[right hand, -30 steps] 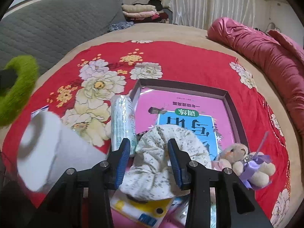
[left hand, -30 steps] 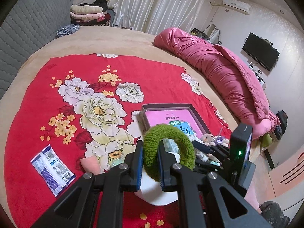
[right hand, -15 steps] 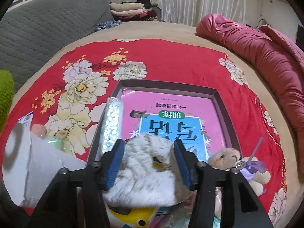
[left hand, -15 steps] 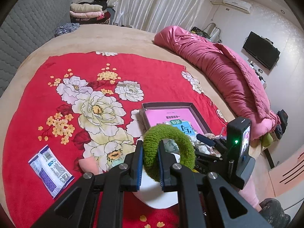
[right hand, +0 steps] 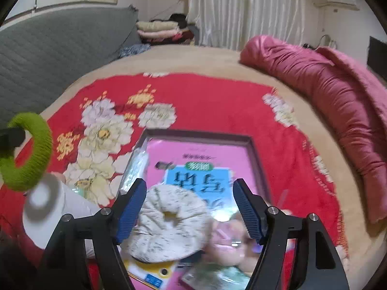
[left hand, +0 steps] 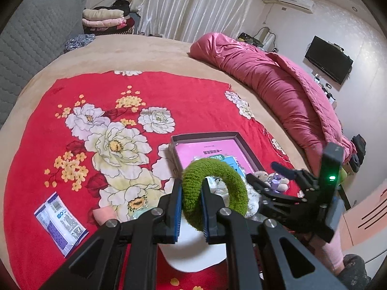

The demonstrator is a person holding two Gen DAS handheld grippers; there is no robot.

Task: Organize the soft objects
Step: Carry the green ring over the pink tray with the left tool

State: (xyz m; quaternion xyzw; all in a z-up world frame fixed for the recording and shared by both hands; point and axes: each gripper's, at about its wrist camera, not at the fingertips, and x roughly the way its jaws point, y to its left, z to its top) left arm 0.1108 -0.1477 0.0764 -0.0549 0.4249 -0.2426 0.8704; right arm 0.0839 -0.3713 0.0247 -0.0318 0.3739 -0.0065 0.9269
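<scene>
Here the left gripper (left hand: pixel 191 207) is clamped on the near side of a green fuzzy ring (left hand: pixel 214 193), its blue pads pinching the band so the loop stands up above the white paper roll (left hand: pixel 193 253). The right gripper (right hand: pixel 189 207) has just been opening — its jaws stand wide, with a cream speckled scrunchie (right hand: pixel 169 222) lying between them. The left pad looks close to the fabric, the right one well clear; the picture is blurred low down, so contact on the left I cannot tell.

The scrunchie sits at the near edge of the shallow dark box (right hand: pixel 251 140), partly over the pink and blue booklet (right hand: pixel 193 164) inside, with a small teddy bear (left hand: pixel 268 177) just to its right. So the step in hand reads as letting go of the scrunchie into the box.

To do it well, the right gripper should lift straight off with jaws wide — soft fabric snags on ribbed pads and may drag out. The green ring should likely follow to the same spot, set flat beside the scrunchie rather than on it. The purple and white packet (left hand: pixel 60 220) lies far off to the left on the red floral blanket (left hand: pixel 193 101).
</scene>
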